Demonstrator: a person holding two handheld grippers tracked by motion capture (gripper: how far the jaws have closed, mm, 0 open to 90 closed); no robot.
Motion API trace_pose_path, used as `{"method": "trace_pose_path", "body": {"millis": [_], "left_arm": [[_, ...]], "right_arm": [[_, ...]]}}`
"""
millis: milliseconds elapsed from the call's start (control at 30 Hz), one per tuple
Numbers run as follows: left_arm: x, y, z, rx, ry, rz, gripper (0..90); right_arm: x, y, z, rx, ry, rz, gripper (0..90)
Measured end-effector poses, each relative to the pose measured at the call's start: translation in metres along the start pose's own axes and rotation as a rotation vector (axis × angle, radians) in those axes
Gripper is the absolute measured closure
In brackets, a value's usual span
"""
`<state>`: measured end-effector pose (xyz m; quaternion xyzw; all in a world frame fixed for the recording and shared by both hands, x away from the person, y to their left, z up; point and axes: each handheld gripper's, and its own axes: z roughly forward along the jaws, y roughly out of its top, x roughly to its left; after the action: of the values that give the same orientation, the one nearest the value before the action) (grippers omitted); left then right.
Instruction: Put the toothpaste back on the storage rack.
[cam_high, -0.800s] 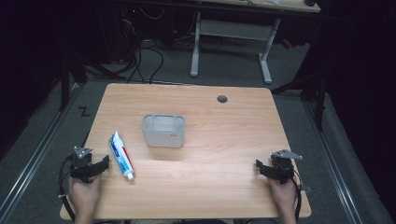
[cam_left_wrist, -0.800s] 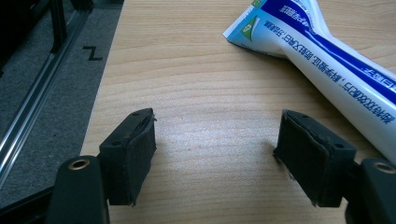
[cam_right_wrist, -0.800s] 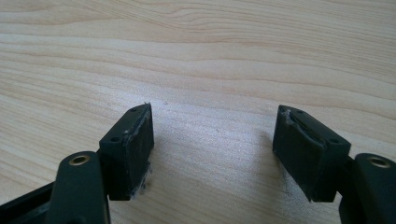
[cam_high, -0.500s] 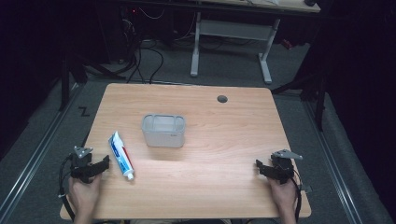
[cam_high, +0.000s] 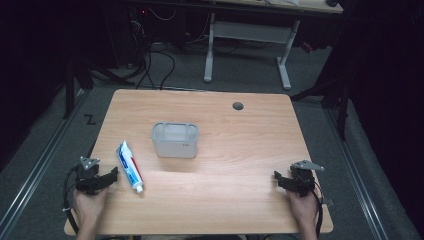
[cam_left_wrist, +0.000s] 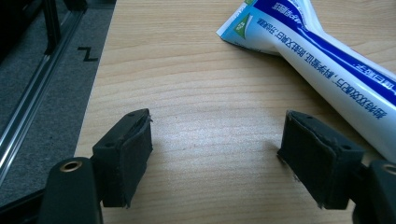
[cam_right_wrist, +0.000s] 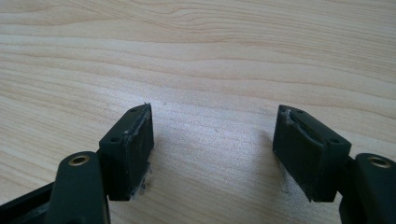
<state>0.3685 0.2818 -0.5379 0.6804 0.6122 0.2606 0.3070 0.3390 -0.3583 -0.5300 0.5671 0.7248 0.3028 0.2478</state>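
Observation:
A white and blue toothpaste tube (cam_high: 129, 166) lies flat on the wooden table (cam_high: 225, 130) at the front left, its cap toward the front edge. In the left gripper view the toothpaste tube (cam_left_wrist: 317, 56) runs along the upper right, just beyond the right jaw. My left gripper (cam_high: 113, 174) rests on the table just left of the tube, open with bare wood between its jaws (cam_left_wrist: 215, 140). A translucent grey rectangular bin (cam_high: 175, 139) stands near the table's middle. My right gripper (cam_high: 278, 177) sits at the front right, open over bare wood (cam_right_wrist: 212, 135).
A round cable hole (cam_high: 238, 106) sits near the table's far edge. Beyond the table stands a white desk frame (cam_high: 250, 35) with cables on the grey floor. A metal rail (cam_high: 35, 170) runs along the left side.

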Motion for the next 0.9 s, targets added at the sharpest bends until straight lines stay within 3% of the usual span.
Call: {"method": "trace_pose_path", "body": {"millis": [167, 233, 333, 667, 900], "left_arm": [[0.001, 0.001, 0.000, -0.001, -0.008, -0.013, 26.3], [0.005, 0.004, -0.003, 0.033, -0.023, -0.032, 29.8], [0.008, 0.006, -0.004, 0.033, -0.030, -0.055, 30.8], [0.006, 0.010, -0.015, 0.008, -0.041, -0.054, 33.2], [0.001, 0.010, -0.022, 0.014, -0.053, -0.021, 31.5]], "right_arm": [[0.000, 0.000, 0.000, 0.001, -0.003, 0.000, 28.9], [0.000, 0.000, 0.000, 0.001, -0.003, 0.001, 28.8], [0.000, 0.000, 0.000, 0.001, -0.002, 0.001, 28.8], [0.000, 0.000, 0.000, 0.001, -0.001, 0.002, 28.8], [0.000, 0.000, 0.000, 0.000, -0.001, 0.001, 28.7]]}}
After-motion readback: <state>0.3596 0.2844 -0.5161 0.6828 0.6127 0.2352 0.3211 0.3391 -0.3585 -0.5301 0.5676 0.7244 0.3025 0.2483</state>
